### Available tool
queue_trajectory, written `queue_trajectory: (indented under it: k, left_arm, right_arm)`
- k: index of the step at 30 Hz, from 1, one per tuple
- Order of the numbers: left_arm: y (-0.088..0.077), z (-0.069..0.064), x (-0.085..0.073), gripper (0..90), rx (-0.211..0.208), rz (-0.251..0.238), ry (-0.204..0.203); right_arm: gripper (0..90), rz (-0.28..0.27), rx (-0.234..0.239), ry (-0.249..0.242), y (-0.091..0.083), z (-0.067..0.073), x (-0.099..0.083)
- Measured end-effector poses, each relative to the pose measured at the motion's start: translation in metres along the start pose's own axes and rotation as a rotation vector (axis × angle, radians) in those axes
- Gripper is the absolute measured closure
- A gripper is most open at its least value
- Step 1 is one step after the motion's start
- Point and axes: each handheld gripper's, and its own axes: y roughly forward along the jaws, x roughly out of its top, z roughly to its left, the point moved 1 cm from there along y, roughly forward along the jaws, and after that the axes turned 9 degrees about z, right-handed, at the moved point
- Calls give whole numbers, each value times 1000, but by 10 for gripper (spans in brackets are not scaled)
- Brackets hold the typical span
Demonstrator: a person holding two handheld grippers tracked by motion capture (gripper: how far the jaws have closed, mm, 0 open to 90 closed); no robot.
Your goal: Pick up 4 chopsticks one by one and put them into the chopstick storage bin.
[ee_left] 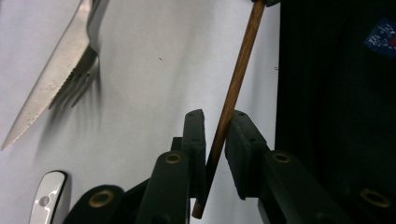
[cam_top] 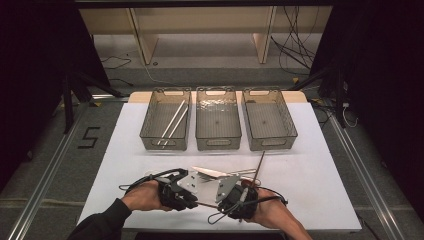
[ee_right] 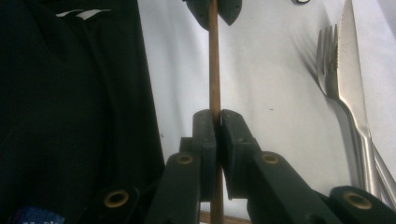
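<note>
Wooden chopstick [ee_right: 214,60] spanning both grippers, above the near edge of the white tabletop [cam_top: 320,165]. Right gripper [ee_right: 217,115]: jaws clamped tight on the stick. Left gripper [ee_left: 219,116]: jaws narrowly parted around the stick's other end, one pad touching, the other just clear. Beyond lie a serrated knife [ee_left: 51,79] and fork [ee_left: 77,86]; three baskets [cam_top: 218,120] stand farther back.

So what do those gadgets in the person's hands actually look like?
Each hand holds a black two-jaw gripper, left and right, topped by a grey three-cornered plate with a thin black cable looping off. Brass-coloured rivets dot the jaw arms. The left forearm wears a dark sleeve.
</note>
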Motion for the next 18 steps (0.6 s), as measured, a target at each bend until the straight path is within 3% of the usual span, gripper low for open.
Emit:
queue_trajectory:
  k: [5, 9, 13, 18]
  left_arm:
    - [-1, -5, 0, 839, -33, -9, 55]
    - [-3, -7, 1, 854, 11, -6, 61]
    - [-4, -1, -3, 854, 29, -19, -5]
    - [-11, 9, -10, 854, 76, -43, -103]
  right_arm:
    - [814, -10, -15, 3, -1, -2, -2]
    - [738, -30, -37, 52, -5, -8, -4]
    - [547, -80, -46, 147, -15, -19, -9]
    - [412, -163, -76, 266, -26, -29, -16]
